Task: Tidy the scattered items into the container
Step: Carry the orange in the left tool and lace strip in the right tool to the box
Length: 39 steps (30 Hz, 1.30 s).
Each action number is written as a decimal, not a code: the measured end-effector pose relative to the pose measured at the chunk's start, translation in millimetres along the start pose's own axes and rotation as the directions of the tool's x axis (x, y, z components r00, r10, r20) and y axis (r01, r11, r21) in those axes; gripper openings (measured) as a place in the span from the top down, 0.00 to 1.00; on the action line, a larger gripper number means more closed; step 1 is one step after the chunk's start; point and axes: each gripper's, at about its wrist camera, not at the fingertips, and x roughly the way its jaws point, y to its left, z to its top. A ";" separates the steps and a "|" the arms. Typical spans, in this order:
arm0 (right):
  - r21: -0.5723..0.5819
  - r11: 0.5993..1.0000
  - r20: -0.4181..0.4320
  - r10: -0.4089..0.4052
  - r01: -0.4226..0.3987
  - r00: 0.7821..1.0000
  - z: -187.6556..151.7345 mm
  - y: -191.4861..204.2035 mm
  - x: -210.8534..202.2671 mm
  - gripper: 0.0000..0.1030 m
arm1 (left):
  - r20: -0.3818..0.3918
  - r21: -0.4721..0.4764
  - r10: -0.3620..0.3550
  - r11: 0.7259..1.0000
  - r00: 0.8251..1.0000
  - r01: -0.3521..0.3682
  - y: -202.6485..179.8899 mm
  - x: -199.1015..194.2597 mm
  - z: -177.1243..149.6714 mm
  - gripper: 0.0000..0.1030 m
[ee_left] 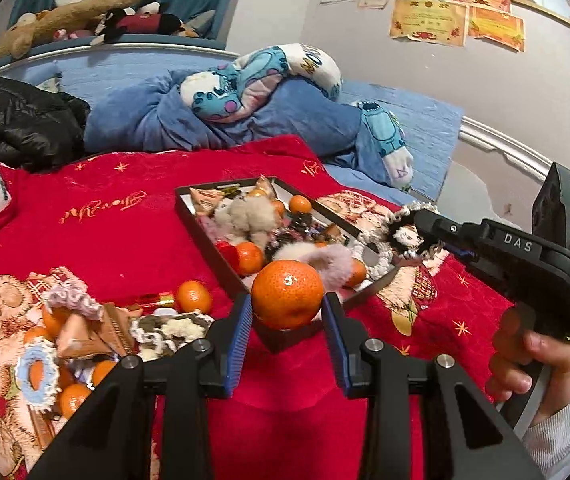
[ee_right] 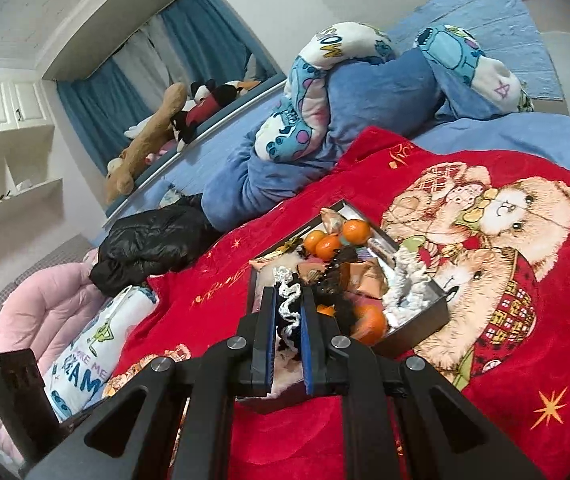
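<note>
My left gripper [ee_left: 287, 309] is shut on an orange tangerine [ee_left: 287, 294], held just above the near corner of the black tray [ee_left: 227, 264]. The tray lies on a red blanket and holds tangerines, fluffy scrunchies and snack packets. My right gripper [ee_right: 289, 300] is shut on a black and white crocheted scrunchie [ee_right: 291, 307], over the near end of the same tray [ee_right: 425, 314]. In the left wrist view the right gripper's body [ee_left: 525, 256] reaches in from the right, with that scrunchie [ee_left: 403, 236] at its tip above the tray's far edge.
A pile of loose tangerines, scrunchies and packets [ee_left: 85, 332] lies on the blanket left of the tray. A blue duvet with a cartoon pillow [ee_left: 245, 84] and a black jacket [ee_left: 17, 120] lie behind. A pink quilt [ee_right: 41, 312] sits at the left.
</note>
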 end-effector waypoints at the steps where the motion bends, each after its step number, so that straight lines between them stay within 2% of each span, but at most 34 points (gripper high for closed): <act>1: 0.010 1.000 0.002 0.003 -0.003 1.000 0.1 -1.7 -1.0 0.87 | -0.001 0.001 -0.005 1.000 1.000 0.005 -1.2 0.9 -0.1 0.64; 15: -0.011 1.000 -0.014 0.011 -0.011 1.000 -5.2 10.1 7.6 0.87 | -0.008 0.007 -0.010 1.000 1.000 0.010 -6.9 7.3 0.6 0.64; 23: 0.011 0.999 0.008 -0.047 0.047 0.999 1.6 4.4 7.9 0.87 | 0.002 0.021 -0.016 1.000 1.000 0.016 -9.8 1.6 3.9 0.64; 29: -0.025 0.996 0.011 -0.085 0.086 0.996 6.5 7.9 15.4 0.87 | -0.006 0.040 -0.016 0.999 1.000 0.016 -14.7 4.7 8.2 0.64; 32: -0.042 0.995 0.010 -0.087 0.088 0.996 12.2 10.4 24.2 0.87 | 0.001 0.024 -0.055 0.998 0.998 0.055 -16.2 7.5 18.0 0.64; 39: -0.055 0.994 0.010 -0.089 0.090 0.996 26.3 8.7 46.1 0.87 | 0.023 0.030 -0.079 0.996 0.997 0.078 -22.7 32.0 59.9 0.64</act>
